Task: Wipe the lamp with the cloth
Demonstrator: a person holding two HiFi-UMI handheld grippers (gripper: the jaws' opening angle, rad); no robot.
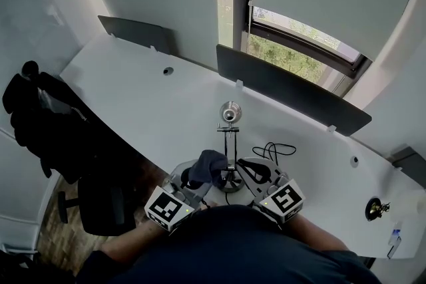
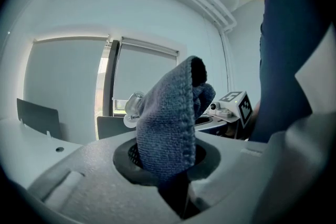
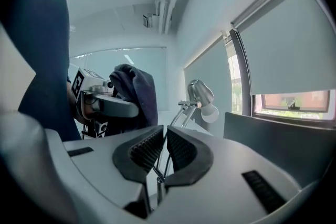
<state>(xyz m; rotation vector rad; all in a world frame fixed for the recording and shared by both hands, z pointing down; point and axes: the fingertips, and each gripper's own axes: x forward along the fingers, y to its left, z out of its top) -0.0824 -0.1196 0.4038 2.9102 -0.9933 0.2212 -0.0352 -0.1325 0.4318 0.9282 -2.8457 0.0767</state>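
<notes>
Blue terry cloth [image 2: 170, 123] fills the left gripper view. The left gripper [image 2: 169, 162] is clamped hard on its lower end, and the fabric rises out of the jaws in a bunched, folded peak. Just past that peak, a touch to this gripper's left, the lamp [image 2: 132, 107] shows its shiny silver head.

Over to the right gripper [image 3: 164, 138]: the jaws are pinched almost together, with the thin metal rods of the lamp [image 3: 201, 94] running between the ribbed pads. So it's gripping the lamp low on its arm, and the silver head sits ahead of and above the jaws. Off to this gripper's left the cloth [image 3: 136, 92] is held up close beside the arm; I can't tell whether fabric meets metal.

From the head view, the two grippers sit side by side at the near edge of the white desk [image 1: 133, 96], with the lamp [image 1: 230, 112] upright just ahead between them. The cloth [image 1: 208, 166] is bunched at the left gripper's [image 1: 198, 181] tips, right beside the lamp's arm. A black cable [image 1: 273, 151] loops on the desk just beyond the right gripper [image 1: 250, 169]. Dark divider panels [image 1: 286, 86] stand well beyond both.
</notes>
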